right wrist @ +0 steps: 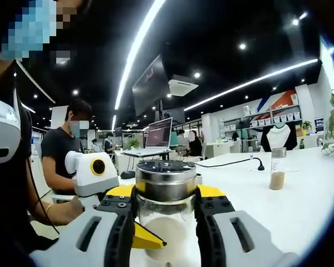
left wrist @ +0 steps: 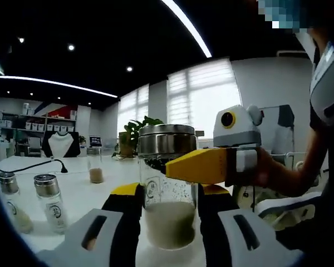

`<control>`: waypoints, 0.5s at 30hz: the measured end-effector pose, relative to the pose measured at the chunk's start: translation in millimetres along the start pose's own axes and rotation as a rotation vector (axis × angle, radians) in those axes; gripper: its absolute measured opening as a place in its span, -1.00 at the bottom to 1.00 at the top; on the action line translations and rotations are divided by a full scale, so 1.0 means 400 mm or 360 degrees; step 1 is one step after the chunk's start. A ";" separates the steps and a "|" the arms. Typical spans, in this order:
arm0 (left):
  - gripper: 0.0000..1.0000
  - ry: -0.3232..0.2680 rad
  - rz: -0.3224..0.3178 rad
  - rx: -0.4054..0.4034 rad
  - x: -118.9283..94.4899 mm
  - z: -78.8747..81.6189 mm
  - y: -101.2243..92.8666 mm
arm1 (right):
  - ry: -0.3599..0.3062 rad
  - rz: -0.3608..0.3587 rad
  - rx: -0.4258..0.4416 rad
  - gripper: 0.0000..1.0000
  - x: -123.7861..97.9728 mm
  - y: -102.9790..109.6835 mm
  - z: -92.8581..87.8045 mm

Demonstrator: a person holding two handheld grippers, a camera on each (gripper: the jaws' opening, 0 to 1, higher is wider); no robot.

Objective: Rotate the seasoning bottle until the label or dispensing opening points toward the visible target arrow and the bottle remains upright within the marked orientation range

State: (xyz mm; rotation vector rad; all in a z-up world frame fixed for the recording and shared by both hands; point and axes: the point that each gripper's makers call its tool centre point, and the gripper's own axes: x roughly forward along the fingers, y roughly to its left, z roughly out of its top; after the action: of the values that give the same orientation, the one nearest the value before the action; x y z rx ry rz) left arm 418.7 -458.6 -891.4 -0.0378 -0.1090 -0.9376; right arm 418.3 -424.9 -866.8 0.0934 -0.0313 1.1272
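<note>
A: Since the seasoning bottle [left wrist: 168, 189] is clear glass with a steel cap, standing upright on the white tabletop [left wrist: 83, 194] and part-filled with pale powder, I judge it rigid, smooth, breakable.

B: Tools?

A: Left tool [left wrist: 168, 214] clamps the lower body; right tool [right wrist: 166, 214] closes just under the cap.

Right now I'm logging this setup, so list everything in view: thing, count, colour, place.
seasoning bottle: one, clear glass, steel lid, pale powder; upright on the white table, between both grippers' jaws
small shakers: two, metal-capped, left near edge
far bottle: one, brown powder, mid-table
black cable: one, far side
plant: one, green, behind
laptop: one, background desk
left gripper: black-yellow, low on bottle
right gripper: black-yellow, under the lid
</note>
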 end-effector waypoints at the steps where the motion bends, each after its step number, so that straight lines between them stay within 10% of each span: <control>1: -0.17 -0.0007 0.0014 -0.0009 0.000 0.001 0.002 | -0.0004 -0.0013 0.0014 -0.22 -0.001 -0.003 0.000; 15: -0.17 0.0064 0.0290 0.0090 0.005 -0.018 0.027 | -0.0011 -0.0190 0.0091 -0.24 -0.008 -0.029 -0.021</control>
State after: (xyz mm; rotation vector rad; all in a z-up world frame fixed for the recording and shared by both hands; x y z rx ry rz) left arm 428.9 -454.3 -898.0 0.0230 -0.0933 -0.7528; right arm 427.1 -431.8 -876.1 0.1486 0.0003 1.0084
